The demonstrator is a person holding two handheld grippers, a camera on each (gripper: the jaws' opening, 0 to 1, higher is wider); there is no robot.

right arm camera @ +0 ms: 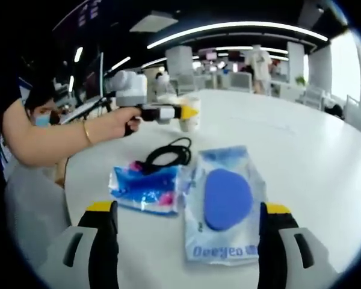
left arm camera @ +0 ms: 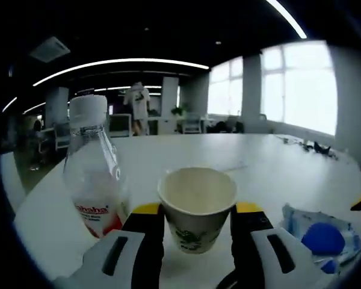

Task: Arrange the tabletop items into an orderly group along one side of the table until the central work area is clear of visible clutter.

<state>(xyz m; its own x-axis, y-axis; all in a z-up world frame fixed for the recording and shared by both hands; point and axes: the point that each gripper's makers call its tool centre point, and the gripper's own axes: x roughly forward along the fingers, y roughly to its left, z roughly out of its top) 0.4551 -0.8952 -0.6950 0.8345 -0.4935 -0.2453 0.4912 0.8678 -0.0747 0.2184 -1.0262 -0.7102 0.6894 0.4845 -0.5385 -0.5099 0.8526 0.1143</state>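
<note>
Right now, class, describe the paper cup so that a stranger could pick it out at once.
On the white table, look between the left gripper's yellow-tipped jaws. The paper cup sits there, open-topped and cream with a dark print, unlike the taller clear bottle with its white cap beside it.

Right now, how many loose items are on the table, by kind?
Paper cup: 1
Plastic bottle: 1
Blue plastic packets: 2
Black cable: 1
Total: 5

Right gripper view: bare table across the right of frame, while the blue-pad packet, smaller blue packet and black cable block centre and left.
</note>
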